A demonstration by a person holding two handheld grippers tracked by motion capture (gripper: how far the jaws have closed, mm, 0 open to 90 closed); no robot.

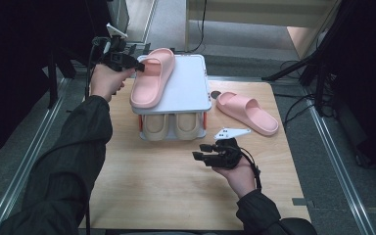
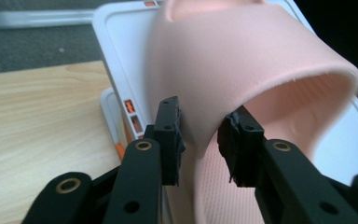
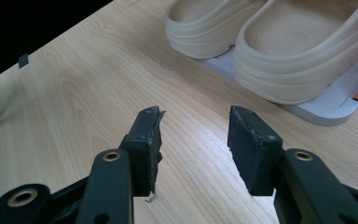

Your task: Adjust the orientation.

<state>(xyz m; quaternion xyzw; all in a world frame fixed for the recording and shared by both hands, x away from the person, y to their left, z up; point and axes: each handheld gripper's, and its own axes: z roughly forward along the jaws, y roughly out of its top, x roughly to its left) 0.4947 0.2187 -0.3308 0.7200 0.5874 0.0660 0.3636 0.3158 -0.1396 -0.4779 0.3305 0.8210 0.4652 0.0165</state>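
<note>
Left gripper view is showing your left gripper [image 2: 199, 140] with its jaws straddling the strap edge of the pink slipper [image 2: 251, 70]; the pads are sitting just off the strap, not pressing it. That slipper is lying on top of the white shoe rack [image 1: 191, 83], directly ahead of those jaws. Your right gripper [image 1: 201, 152] is hovering over the wooden table [image 1: 152, 186], jaws parted and holding nothing. Beyond it, beige slippers [image 3: 279, 56] are resting on the rack's lower shelf, and a second pink slipper [image 1: 247, 112] is lying on the table farther off.
</note>
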